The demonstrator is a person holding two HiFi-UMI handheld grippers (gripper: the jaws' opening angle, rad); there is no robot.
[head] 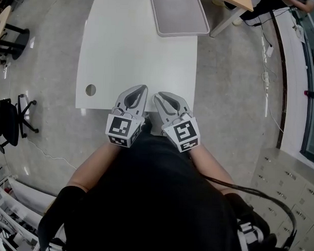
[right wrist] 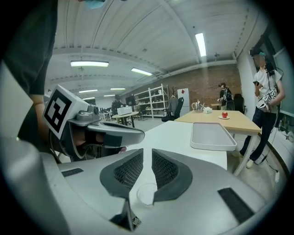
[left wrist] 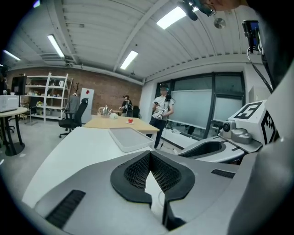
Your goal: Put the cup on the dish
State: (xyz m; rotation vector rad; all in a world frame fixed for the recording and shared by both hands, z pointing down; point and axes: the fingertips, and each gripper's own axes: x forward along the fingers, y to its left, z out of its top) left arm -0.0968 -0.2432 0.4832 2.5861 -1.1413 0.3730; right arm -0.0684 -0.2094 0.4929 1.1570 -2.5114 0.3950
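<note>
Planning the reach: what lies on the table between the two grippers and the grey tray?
Only bare white table, per the head view, from left gripper and right gripper up to the tray.

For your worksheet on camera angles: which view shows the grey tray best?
The right gripper view: the whole grey tray shows, rim included. The head view crops its far end at the top edge. The left gripper view shows it smaller, at a shallow angle.

The left forearm (head: pixel 96 161) and right forearm (head: pixel 212 165) are extending forward from the torso. The left gripper (head: pixel 142 88) and right gripper (head: pixel 158 95) are pointing ahead, tilted slightly down, side by side. Both are holding their jaws closed, empty.
</note>
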